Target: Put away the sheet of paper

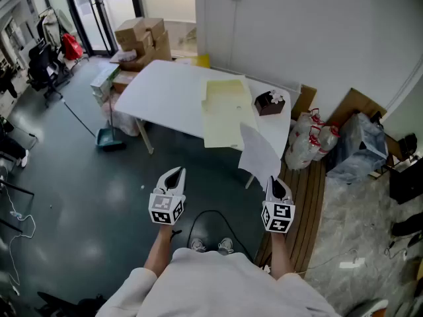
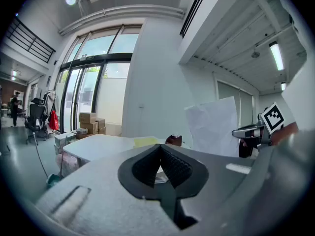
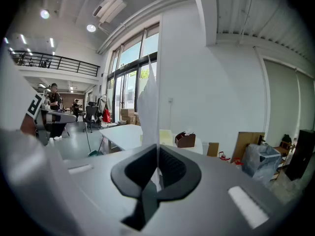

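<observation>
A white sheet of paper (image 1: pixel 258 154) hangs in the air off the near right corner of the white table (image 1: pixel 165 91), pinched at its lower edge by my right gripper (image 1: pixel 276 185). In the right gripper view the sheet (image 3: pixel 150 102) stands edge-on and rises from between the closed jaws of the right gripper (image 3: pixel 157 147). My left gripper (image 1: pixel 173 175) hovers over the floor left of it, jaws together and holding nothing. From the left gripper (image 2: pixel 160 147) the sheet (image 2: pixel 214 127) shows flat-on at the right. Yellow folders (image 1: pixel 225 111) lie on the table.
A brown tissue box (image 1: pixel 269 102) sits at the table's right end. Cardboard boxes (image 1: pixel 142 38) are stacked behind the table, and a dustpan (image 1: pixel 109 139) stands at its left. Plastic bags (image 1: pixel 307 140) and wooden slats (image 1: pixel 307 210) lie to the right. A black cable (image 1: pixel 211 218) loops by the feet.
</observation>
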Available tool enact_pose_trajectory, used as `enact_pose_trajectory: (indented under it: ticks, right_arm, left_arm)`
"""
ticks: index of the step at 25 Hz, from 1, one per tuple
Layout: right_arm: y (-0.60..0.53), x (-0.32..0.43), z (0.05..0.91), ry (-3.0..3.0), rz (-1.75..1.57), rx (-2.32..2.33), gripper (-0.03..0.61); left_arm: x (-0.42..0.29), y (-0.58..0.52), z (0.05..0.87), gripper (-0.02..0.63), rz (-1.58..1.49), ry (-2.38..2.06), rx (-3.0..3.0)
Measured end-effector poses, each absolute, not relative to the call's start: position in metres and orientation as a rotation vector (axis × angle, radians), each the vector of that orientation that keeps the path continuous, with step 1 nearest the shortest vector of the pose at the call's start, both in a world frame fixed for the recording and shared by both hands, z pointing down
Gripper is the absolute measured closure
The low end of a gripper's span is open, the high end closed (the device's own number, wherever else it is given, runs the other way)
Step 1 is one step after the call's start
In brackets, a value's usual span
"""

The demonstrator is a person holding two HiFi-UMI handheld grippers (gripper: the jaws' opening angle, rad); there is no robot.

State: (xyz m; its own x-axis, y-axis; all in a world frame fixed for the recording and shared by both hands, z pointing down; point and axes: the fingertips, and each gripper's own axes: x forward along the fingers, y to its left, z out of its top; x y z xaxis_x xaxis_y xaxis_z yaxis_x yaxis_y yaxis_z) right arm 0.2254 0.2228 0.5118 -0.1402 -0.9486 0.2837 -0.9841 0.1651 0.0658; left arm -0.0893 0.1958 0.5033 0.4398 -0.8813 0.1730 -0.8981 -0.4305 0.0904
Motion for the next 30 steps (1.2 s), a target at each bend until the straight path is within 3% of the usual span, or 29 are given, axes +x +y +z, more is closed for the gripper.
enact_pose_trajectory:
  ticks: [30]
  right_arm:
    - [0.203,0.265,0.519,-2.275,0.231,1.816,0.577]
  left_arm:
    - [-0.028,0.185,0.505,0.609,0.153,-1.597,2.502]
